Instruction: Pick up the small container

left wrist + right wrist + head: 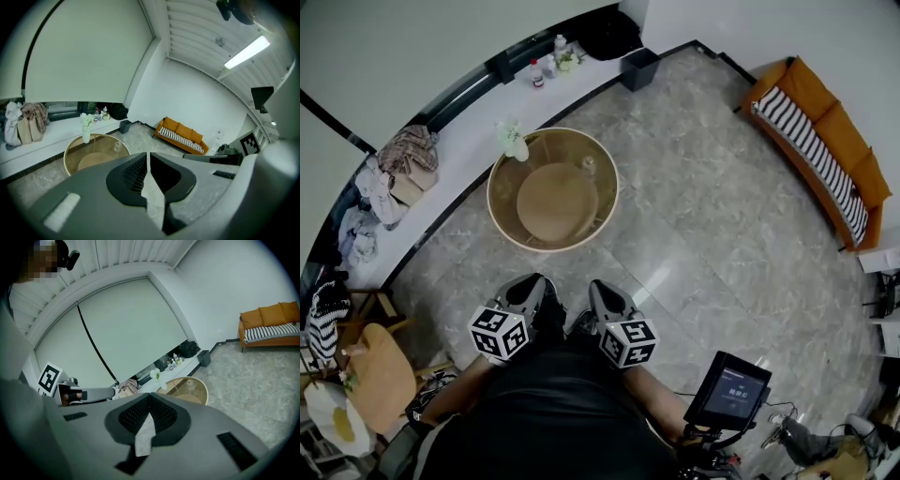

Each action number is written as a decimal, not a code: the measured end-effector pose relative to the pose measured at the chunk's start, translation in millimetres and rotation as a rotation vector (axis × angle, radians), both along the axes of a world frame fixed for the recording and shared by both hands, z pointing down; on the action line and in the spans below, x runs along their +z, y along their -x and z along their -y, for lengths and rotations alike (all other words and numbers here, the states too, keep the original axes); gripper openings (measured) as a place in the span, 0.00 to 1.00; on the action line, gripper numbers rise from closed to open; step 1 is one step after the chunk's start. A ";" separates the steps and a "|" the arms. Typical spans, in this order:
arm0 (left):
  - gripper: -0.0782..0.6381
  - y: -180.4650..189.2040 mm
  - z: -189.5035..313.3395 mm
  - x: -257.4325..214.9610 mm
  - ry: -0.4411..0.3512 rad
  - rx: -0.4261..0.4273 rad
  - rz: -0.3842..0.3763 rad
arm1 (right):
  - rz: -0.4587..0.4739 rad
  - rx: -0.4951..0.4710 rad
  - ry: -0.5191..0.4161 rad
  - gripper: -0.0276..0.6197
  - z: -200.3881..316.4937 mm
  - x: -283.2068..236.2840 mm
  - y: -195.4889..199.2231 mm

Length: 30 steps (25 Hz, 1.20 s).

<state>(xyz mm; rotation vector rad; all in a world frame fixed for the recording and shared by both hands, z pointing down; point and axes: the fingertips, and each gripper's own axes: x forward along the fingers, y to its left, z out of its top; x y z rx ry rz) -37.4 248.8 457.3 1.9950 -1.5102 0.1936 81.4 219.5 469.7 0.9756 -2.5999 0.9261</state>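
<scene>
The small container (588, 167) is a clear little jar standing on the round glass table (502, 220), near its far right rim. It also shows small in the left gripper view (117, 146) and faintly in the right gripper view (190, 386). A vase of white flowers (514, 141) stands at the table's far left edge. My left gripper (526, 285) and right gripper (606, 292) are held side by side close to the person's body, well short of the table. Both are shut with nothing between the pads, as the left gripper (148, 158) and right gripper (150, 398) show in their own views.
An orange sofa with a striped cushion (820, 141) lines the right wall. A dark bin (639, 67) and bottles (546, 67) sit at the white window ledge, with clothes and bags (403, 164) further left. A wooden stool (380, 375) stands at the left, a screen device (731, 389) at the right.
</scene>
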 end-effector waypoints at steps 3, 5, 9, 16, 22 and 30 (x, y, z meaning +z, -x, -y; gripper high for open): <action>0.14 2.2 26.8 -3.2 -0.045 0.027 0.051 | -0.006 0.013 0.014 0.05 22.6 4.5 0.1; 0.11 6.7 51.4 -1.0 -0.066 0.040 0.068 | -0.014 0.026 0.019 0.05 43.7 8.8 1.1; 0.11 13.7 91.9 4.0 -0.089 0.118 0.069 | -0.034 0.060 0.011 0.05 78.9 11.6 7.9; 0.11 24.9 167.6 16.3 -0.100 0.269 0.043 | -0.079 0.124 0.038 0.05 147.9 20.8 34.9; 0.11 55.3 220.3 28.9 -0.094 0.310 0.048 | -0.115 0.162 0.076 0.05 191.4 30.8 64.9; 0.12 73.9 288.5 56.1 -0.099 0.336 0.127 | -0.143 0.233 0.052 0.05 249.6 37.1 62.4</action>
